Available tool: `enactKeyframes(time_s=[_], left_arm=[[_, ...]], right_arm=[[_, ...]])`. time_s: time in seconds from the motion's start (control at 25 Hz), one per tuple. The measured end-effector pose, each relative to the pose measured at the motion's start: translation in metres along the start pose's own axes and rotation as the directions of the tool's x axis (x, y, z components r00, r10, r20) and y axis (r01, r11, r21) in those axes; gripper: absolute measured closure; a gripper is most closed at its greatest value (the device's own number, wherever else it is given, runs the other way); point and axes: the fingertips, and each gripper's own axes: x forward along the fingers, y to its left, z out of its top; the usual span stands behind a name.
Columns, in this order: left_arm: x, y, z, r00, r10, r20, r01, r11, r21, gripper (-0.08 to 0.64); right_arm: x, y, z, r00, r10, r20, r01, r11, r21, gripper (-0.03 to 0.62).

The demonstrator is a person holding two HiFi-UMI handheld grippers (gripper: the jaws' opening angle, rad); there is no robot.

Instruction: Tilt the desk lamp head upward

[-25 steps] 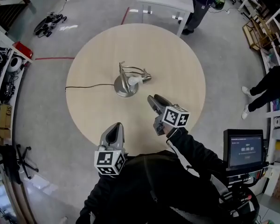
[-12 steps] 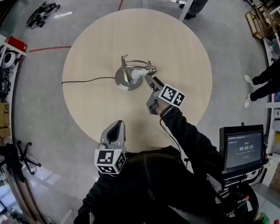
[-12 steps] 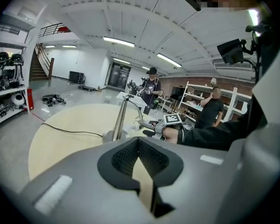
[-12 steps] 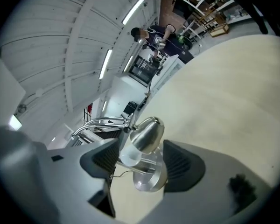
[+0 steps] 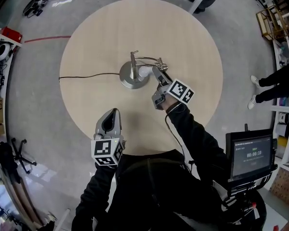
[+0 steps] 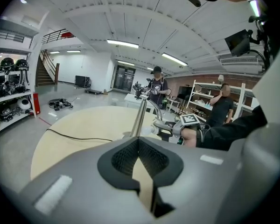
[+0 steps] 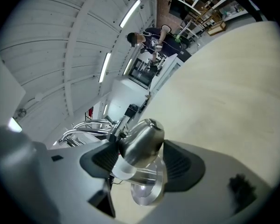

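The right gripper [image 7: 141, 164] has just spread its jaws wide, and the lamp head [image 7: 142, 141] sits between them, likely lined up for a clamp and an upward tip. Whether a pad already touches it is unclear. The lamp base [image 5: 133, 80] stands mid-table [image 5: 192, 37]. The left gripper [image 6: 139, 149], clenched and empty, waits at the near edge.

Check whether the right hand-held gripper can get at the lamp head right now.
Probably yes: the right hand-held gripper has just been opening its jaws, and the lamp head already sits between them, nothing blocking.
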Motion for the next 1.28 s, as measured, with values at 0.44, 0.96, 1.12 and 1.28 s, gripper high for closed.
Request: enactKeyframes(time_s=[0.44,0.96,1.12,1.28], left_arm=[[0.038,0.011,0.001,1.000,0.000,-0.003,0.000,0.999,0.045,0.522],[0.086,-0.001,0.058,0.996,-0.073,0.058,0.057,0.969,0.242,0.466],[0.107,-0.003,0.070,0.994,-0.094,0.056,0.075,0.958,0.276,0.465],[0.111,-0.017,0.076,0.989,-0.143,0.029,0.129,0.952,0.278,0.458]], right_arm=[[-0.001,-0.002,0.008,1.000,-0.017,0.026,0.017,1.000,-0.026,0.301],[-0.033,0.022,0.059,0.991,-0.113,0.073,0.130,0.948,-0.291,0.302],[-0.039,0.032,0.068,0.988,-0.135,0.078,0.154,0.919,-0.362,0.302],[-0.054,0.056,0.076,0.986,-0.139,0.088,0.164,0.884,-0.438,0.302]])
